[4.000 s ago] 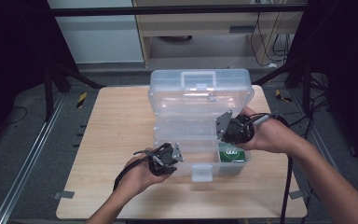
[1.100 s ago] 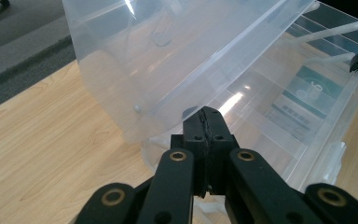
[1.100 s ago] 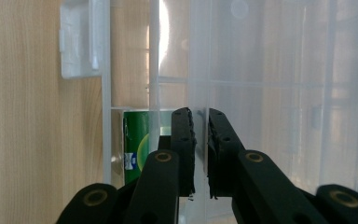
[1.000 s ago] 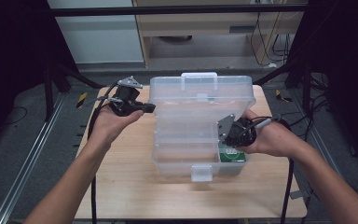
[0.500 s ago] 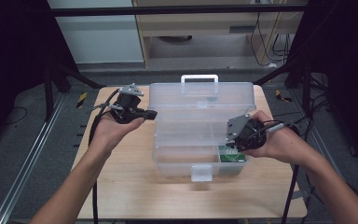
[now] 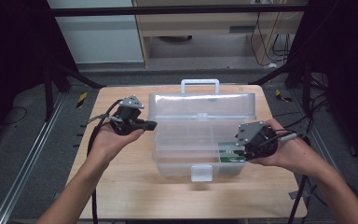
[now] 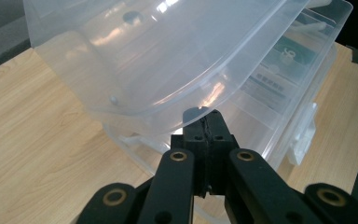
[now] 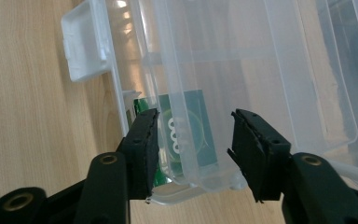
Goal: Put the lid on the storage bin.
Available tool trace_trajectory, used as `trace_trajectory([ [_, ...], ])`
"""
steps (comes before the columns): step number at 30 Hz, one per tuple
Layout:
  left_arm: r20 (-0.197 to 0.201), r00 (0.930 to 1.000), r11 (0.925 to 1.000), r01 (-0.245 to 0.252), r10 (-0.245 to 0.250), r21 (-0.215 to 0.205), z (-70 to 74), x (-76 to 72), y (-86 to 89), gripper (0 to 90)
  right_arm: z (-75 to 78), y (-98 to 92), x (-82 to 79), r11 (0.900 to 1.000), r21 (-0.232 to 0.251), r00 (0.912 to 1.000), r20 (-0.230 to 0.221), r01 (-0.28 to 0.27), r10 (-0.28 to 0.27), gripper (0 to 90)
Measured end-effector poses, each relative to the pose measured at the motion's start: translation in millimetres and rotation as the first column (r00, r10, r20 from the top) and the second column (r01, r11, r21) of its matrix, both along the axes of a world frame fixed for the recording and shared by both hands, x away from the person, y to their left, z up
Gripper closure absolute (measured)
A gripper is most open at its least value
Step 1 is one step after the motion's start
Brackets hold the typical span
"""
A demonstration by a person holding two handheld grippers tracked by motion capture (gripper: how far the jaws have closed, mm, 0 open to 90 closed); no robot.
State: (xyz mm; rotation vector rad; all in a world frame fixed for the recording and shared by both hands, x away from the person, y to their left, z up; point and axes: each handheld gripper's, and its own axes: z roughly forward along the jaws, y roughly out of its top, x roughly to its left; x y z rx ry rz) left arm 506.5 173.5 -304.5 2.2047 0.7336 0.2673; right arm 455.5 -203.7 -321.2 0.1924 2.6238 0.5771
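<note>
High view showed a clear plastic box (image 6: 200,149) standing in the middle of the wooden desk (image 6: 121,186), its lid (image 6: 203,109) tilted partway over the base, with the white carry handle (image 6: 200,86) at the far edge and a white latch (image 6: 201,173) at the near edge. A green packet (image 6: 230,156) lay inside the box at its right near corner. The left tongs (image 6: 151,124) were held in a hand at the left end of the lid, tips pointing toward it; from above, contact could not be told. The right tongs (image 6: 238,148) were held at the right side of the box, next to the green packet.

Left gripper view showed the left tongs (image 7: 207,122) clenched with nothing between them, their tips just under the curved edge of the lid (image 7: 168,60), touching it or very nearly so.

Right gripper view showed the right tongs (image 8: 193,133) released, jaws standing apart on either side of the box's clear wall (image 8: 186,140) with gaps at both pads; they had just been opening. The green packet (image 8: 186,130) showed through the plastic between them, and the latch (image 8: 86,42) lay up and to the left
</note>
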Motion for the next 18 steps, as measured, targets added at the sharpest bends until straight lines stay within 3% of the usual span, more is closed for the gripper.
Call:
trace_trajectory([
  [9, -0.008, 0.9998, 0.9993, 0.019, -0.019, 0.032, -12.8, -12.5, 0.6, 89.9, -4.0, -9.8, -9.3, 0.999, 0.007, 0.9995, -0.005, 0.033, -0.033, 42.9],
  [18, -0.012, 0.9997, 0.999, 0.024, -0.023, 0.037, -21.8, -20.9, 1.5, 89.9, -13.7, -23.4, -21.7, 0.998, 0.003, 0.9976, -0.018, 0.066, -0.066, 37.4],
])
